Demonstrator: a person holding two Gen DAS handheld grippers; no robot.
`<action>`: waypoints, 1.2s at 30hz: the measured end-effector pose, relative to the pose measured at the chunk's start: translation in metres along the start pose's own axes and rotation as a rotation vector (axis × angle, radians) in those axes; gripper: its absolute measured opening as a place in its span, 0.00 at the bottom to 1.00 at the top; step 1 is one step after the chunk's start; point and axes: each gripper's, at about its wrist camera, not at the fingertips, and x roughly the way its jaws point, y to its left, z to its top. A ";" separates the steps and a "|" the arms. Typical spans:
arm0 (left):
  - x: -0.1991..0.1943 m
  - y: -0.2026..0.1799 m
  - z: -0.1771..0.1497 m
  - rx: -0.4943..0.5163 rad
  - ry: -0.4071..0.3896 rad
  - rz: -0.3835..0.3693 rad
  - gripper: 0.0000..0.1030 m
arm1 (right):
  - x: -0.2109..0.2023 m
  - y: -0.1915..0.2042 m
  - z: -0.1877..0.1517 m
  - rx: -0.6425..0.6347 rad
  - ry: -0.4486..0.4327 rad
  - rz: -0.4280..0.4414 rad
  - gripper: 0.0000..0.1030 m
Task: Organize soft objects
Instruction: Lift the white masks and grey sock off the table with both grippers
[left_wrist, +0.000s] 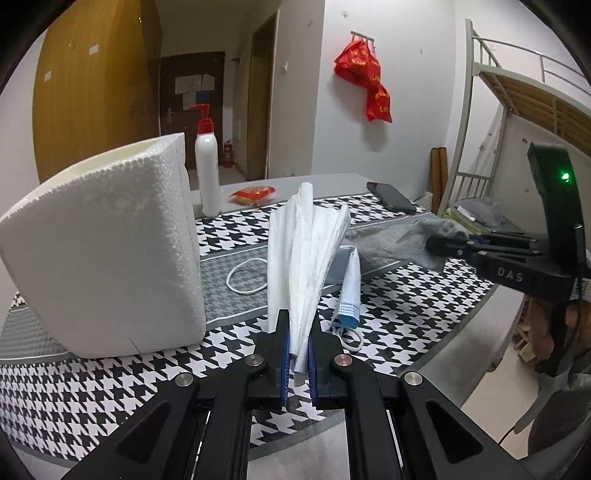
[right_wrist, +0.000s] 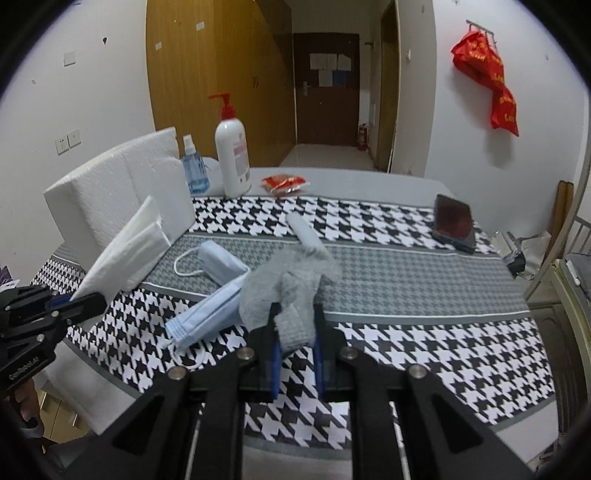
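Left wrist view: left gripper (left_wrist: 297, 341), jaws clamped on a folded white tissue sheet (left_wrist: 306, 254) that fans upward and away from the blue pads. To the left of the jaws, a white polystyrene foam box (left_wrist: 107, 254) stands on the houndstooth-patterned cloth surface (left_wrist: 110, 387). Beyond the jaws lie a white elastic loop (left_wrist: 245, 277) and, just to the right, a pale blue pleated face mask (left_wrist: 349, 288). Farther off stand a white pump bottle with red dispenser (left_wrist: 207, 166), a red snack packet (left_wrist: 253, 194) and a black phone (left_wrist: 391, 196). Far right, the right gripper (left_wrist: 443, 243) grips a grey knitted cloth (left_wrist: 399, 240).

Right wrist view: right gripper (right_wrist: 295, 332), jaws closed on the grey knitted cloth (right_wrist: 288, 291), which bunches between the pads and drapes ahead of them. Left of the jaws lie two pale blue face masks (right_wrist: 214, 310), one overlapping the other. Ahead lies a small pale rolled item (right_wrist: 306, 232), kind unclear. Far left, the left gripper (right_wrist: 88, 301) holds the white tissue sheet (right_wrist: 125, 254) in front of the foam box (right_wrist: 122, 188). A blue spray bottle (right_wrist: 194, 168) stands beside the pump bottle (right_wrist: 232, 155).
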 end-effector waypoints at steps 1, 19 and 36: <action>-0.003 -0.001 0.000 0.002 -0.004 -0.001 0.08 | -0.004 0.000 0.000 0.001 -0.008 -0.003 0.16; -0.046 -0.018 0.002 0.041 -0.095 -0.002 0.08 | -0.077 0.009 -0.006 -0.002 -0.156 -0.048 0.16; -0.071 -0.019 0.018 0.077 -0.180 -0.013 0.08 | -0.117 0.022 -0.002 0.013 -0.289 -0.059 0.16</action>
